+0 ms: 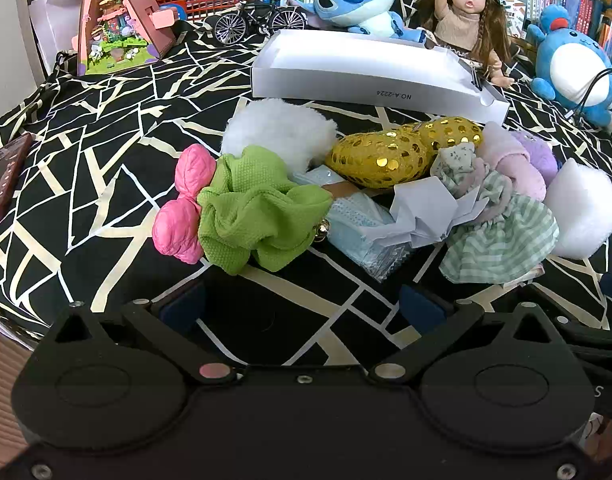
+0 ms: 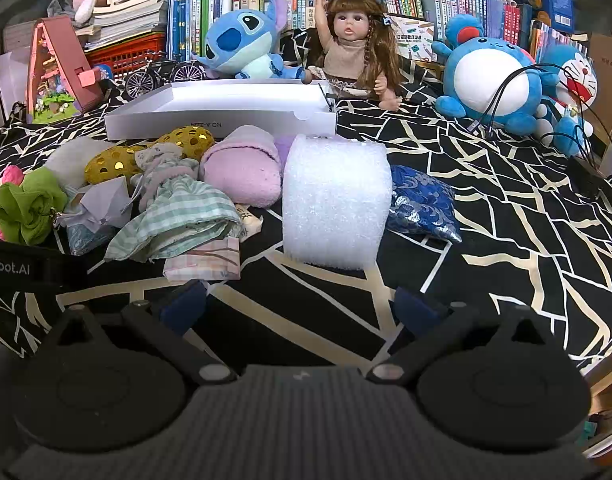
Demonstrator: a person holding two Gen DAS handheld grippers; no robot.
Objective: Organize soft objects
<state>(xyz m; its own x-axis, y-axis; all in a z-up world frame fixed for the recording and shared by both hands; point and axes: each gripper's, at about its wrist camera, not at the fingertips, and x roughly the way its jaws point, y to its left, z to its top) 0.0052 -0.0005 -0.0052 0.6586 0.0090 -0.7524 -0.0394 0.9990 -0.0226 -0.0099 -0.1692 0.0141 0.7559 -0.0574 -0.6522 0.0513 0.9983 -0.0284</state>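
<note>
Nothing is gripped yet, so this looks like the opening step: choosing a first piece from the heap and carrying it to the white box (image 1: 370, 76), which lies open beyond the heap and appears empty. The left tool (image 1: 302, 308) hangs low over the patterned cloth (image 1: 86, 140) with its fingers apart and nothing between them; ahead of it and to its left sit the pink knotted piece (image 1: 182, 204) and the green scrunchie (image 1: 258, 212), touching each other, with the white fluff (image 1: 278, 132) behind them. Straight ahead lie a blue mask pack (image 1: 358, 228) under crumpled paper (image 1: 426, 208), and the gold sequinned pouch (image 1: 382, 156) beyond. The right tool (image 2: 298, 304) is likewise spread and empty, with the white foam roll (image 2: 334, 200) directly ahead, the striped doll dress (image 2: 178, 216) and the pink slipper (image 2: 242, 168) ahead to its left, and the blue brocade pouch (image 2: 422, 204) to its right. The scrunchie seems the easiest first pick (it sits at the heap's near edge); the next move calls for a short advance and a gentle close. The box's near wall must be cleared, and the Stitch plush (image 2: 242, 44) and doll (image 2: 354, 48) crowd its far side.
</note>
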